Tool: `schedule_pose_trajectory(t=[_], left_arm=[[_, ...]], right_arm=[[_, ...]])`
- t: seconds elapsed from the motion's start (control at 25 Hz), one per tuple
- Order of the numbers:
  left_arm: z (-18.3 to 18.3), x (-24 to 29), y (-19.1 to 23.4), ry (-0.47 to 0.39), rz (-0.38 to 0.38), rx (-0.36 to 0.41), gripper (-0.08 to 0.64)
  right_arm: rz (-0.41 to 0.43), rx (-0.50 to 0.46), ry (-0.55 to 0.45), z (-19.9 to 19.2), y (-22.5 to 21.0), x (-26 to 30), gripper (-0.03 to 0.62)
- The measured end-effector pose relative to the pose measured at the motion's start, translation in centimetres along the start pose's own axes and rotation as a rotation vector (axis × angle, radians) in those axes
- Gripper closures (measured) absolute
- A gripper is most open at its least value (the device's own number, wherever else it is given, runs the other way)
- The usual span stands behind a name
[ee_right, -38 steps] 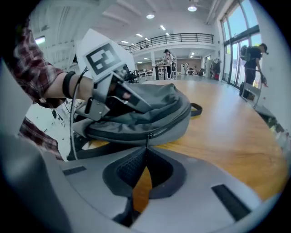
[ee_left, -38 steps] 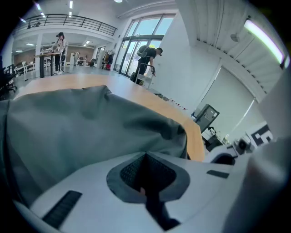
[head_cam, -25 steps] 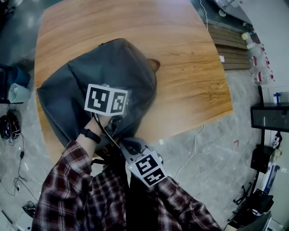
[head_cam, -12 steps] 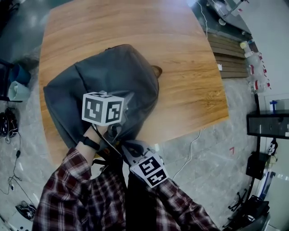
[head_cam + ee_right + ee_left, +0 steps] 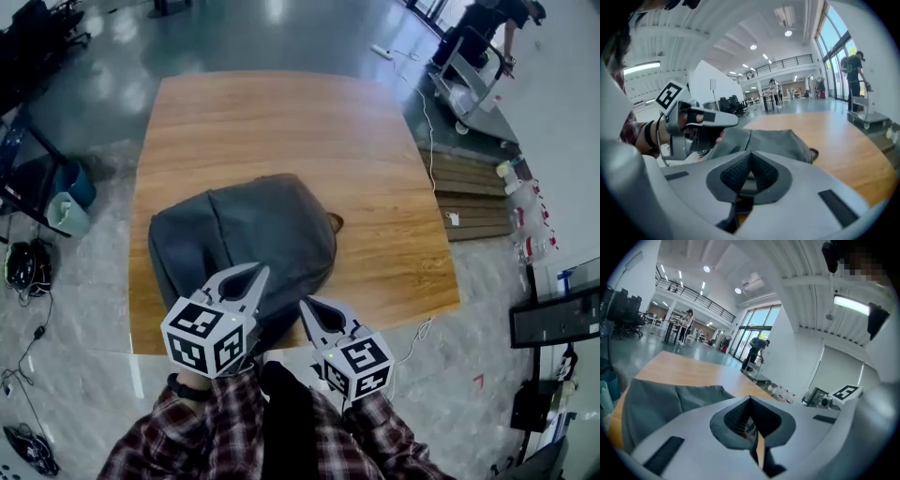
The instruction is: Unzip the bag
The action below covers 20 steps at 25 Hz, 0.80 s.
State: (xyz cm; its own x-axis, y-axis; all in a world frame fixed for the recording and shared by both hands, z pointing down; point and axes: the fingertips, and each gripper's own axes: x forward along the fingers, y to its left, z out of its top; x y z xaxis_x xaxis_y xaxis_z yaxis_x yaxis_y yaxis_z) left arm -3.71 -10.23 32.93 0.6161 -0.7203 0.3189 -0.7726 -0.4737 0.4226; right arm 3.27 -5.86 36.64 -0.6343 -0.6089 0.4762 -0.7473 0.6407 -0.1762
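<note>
— So where's the bag (image 5: 253, 234)?
— Centre-left in the head view, by the table's (image 5: 281, 122) near edge. The left gripper (image 5: 255, 273) and right gripper (image 5: 306, 303) sit just below it, both pressed together on nothing.
— Risk?
— No zip pull shows. A blind pinch may catch cloth, and an unbraced tug could drag the bag off.

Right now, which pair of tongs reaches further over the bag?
The left tongs: their tips overlap the grey bag; the right tongs end at its near edge.
</note>
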Motion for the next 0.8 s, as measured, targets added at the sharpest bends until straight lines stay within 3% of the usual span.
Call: schedule_pose_trajectory(t=[0.16, 0.32, 0.52, 0.8], left_arm=[[3.8, -4.5, -1.9, -0.122, 0.042, 0.047, 0.552], [6.0, -7.1, -4.0, -0.173, 0.067, 0.127, 0.552], [7.5, -8.7, -5.8, -0.229, 0.086, 0.177, 0.552], [7.2, -8.7, -6.0, -0.223, 0.1, 0.193, 0.552]], right_arm=[[-0.042, -0.102, -0.179, 7.2, 0.5, -2.7, 0.58], [-0.023, -0.177, -0.278, 11.8, 2.1, -4.9, 0.58], [0.003, -0.235, -0.344, 14.1, 4.3, -6.0, 0.581], [0.049, -0.262, -0.348, 14.6, 5.7, -5.5, 0.581]])
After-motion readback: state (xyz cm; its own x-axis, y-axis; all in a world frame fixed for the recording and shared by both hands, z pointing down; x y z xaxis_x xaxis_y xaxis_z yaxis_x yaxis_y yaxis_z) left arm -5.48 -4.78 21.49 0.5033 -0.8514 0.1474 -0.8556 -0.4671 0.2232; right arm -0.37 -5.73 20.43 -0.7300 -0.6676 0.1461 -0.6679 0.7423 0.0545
